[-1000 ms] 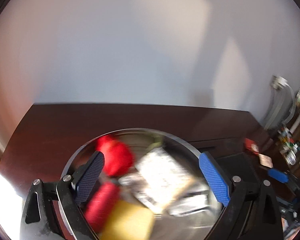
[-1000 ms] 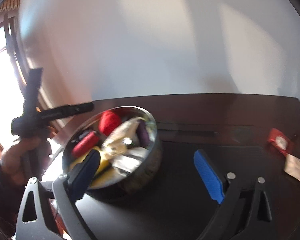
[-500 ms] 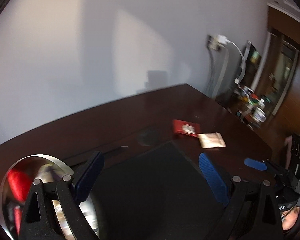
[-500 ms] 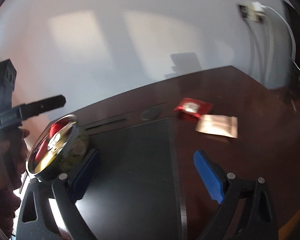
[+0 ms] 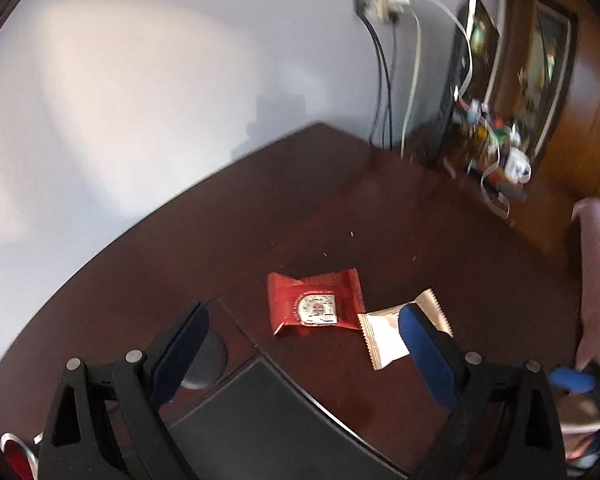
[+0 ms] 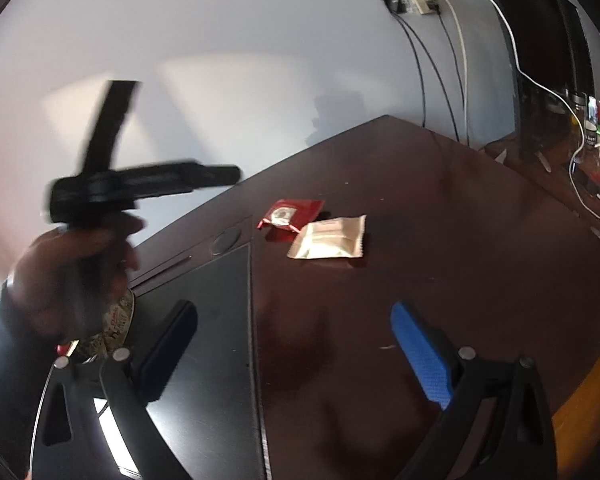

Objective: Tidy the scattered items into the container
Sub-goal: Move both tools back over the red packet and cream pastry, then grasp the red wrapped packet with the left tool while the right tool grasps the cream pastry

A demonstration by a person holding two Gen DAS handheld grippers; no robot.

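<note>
A red snack packet (image 5: pixel 314 306) and a beige sachet (image 5: pixel 384 334) lie side by side on the dark wooden desk; both also show in the right wrist view, the red packet (image 6: pixel 290 216) and the sachet (image 6: pixel 330 238). My left gripper (image 5: pixel 300 356) is open and empty, just short of them, its right finger over the sachet. My right gripper (image 6: pixel 296 356) is open and empty, well short of them. The metal bowl (image 6: pixel 116 328) is mostly hidden behind the left hand; a sliver of its rim (image 5: pixel 12 440) shows at the bottom left of the left wrist view.
A black mat (image 6: pixel 208 320) covers the near desk, with a round cable grommet (image 6: pixel 226 240) behind it. Cables (image 6: pixel 440 80) hang from a wall socket. A side shelf with mugs and clutter (image 5: pixel 496 148) stands at the right. The left hand and gripper body (image 6: pixel 100 200) block the left.
Both grippers have swung right, away from the bowl of items, toward the two packets. The left gripper now hovers close to them. Both stayed open.
</note>
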